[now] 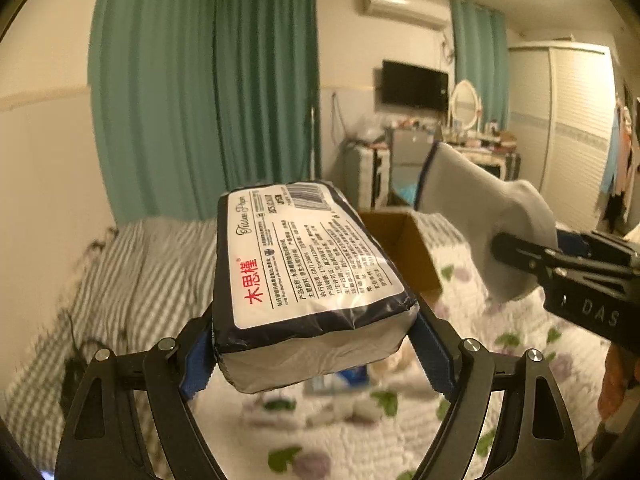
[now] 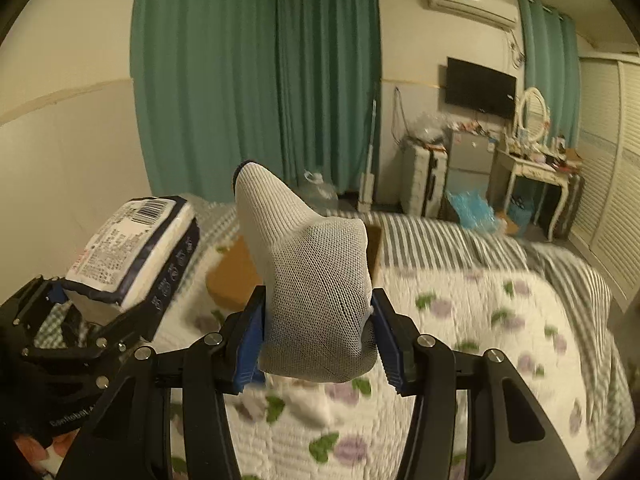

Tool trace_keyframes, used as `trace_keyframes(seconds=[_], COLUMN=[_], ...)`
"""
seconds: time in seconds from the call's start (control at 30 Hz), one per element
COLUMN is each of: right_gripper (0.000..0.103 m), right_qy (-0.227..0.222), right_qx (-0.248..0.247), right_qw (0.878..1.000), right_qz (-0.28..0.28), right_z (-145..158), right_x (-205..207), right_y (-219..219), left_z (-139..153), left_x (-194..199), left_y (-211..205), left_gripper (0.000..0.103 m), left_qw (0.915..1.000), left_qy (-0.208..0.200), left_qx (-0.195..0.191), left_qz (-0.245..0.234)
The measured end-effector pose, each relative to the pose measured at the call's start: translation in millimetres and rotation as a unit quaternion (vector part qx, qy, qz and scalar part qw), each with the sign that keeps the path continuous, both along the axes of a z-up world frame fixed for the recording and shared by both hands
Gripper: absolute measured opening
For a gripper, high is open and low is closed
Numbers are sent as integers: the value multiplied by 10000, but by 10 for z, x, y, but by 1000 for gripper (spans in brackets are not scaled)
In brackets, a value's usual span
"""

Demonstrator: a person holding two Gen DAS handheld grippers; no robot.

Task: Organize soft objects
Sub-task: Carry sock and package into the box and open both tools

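Note:
My left gripper is shut on a pack of tissue paper, white label up with a dark blue edge, held high above the bed. The same pack shows at the left of the right wrist view. My right gripper is shut on a grey mesh sock whose cuff points up and away. That sock appears at the right of the left wrist view, clamped in the right gripper's black fingers. An open cardboard box sits on the bed behind both held items; its brown side peeks out beside the sock.
Below lies a bed with a white floral quilt and a grey striped cover. Small soft items lie blurred on the quilt. Green curtains, a fridge, a dressing table and a wardrobe stand beyond the bed.

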State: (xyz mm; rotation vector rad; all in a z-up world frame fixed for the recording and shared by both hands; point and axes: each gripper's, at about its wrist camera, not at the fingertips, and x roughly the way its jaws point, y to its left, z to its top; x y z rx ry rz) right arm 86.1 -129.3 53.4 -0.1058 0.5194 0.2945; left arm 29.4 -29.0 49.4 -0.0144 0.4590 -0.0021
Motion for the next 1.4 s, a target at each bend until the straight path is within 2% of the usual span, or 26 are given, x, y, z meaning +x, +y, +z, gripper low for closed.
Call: trace_keyframes(seconds=[0.17, 0.3, 0.4, 0.5, 0.6, 0.7, 0.73, 0.87, 0.97, 1.07, 1.13, 1.2, 1.27, 1.4], right_gripper=[50, 50, 50, 50, 50, 50, 50, 49, 49, 50, 54, 66, 78, 86], right_qy=[-70, -9, 260, 520, 797, 995, 1070, 1271, 1378, 1318, 1297, 1211, 1126, 944], right_qx=[-94, -189, -129, -141, 81, 70, 42, -46, -78, -60, 43, 173, 235, 348], right_qw=[9998, 9997, 9995, 9985, 9967, 9949, 9942, 9919, 9904, 9913, 9915, 9924, 9932, 9943], right_qz=[167, 131, 107, 82, 93, 137, 132, 73, 10, -3, -3, -115, -191, -362], right_z=[300, 296, 89, -170, -462, -719, -813, -1108, -1264, -1271, -1250, -1211, -1148, -924], right_x=[435, 923, 1376, 1711, 1970, 2134, 2195, 2341, 2423, 2457, 2479, 2465, 2436, 2361], right_y=[127, 221, 256, 300, 300, 340, 355, 303, 253, 202, 184, 164, 146, 81], left_z=[224, 179, 41, -228, -484, -740, -751, -855, -912, -876, -829, -834, -840, -780], left_x=[376, 848, 1180, 1531, 1701, 1814, 1828, 1796, 1775, 1769, 1809, 1812, 1806, 1764], left_y=[23, 46, 44, 36, 18, -14, -33, -183, -188, -187, -201, -222, -233, -176], left_gripper=[84, 84, 84, 84, 84, 84, 84, 84, 83, 85, 86, 87, 90, 92], left_qw=[9995, 9993, 9995, 9992, 9985, 9974, 9972, 9932, 9916, 9909, 9920, 9926, 9916, 9926], left_qy=[-284, -210, -20, 223, 326, 556, 556, 325, 282, 230, 258, 299, 314, 361], left_qx=[129, 299, 317, 337, 418, 402, 446, 1092, 1242, 1286, 1130, 1058, 1168, 1134], left_qz=[-81, -58, -46, -72, -145, -212, -209, -224, -239, -310, -494, -510, -451, -251])
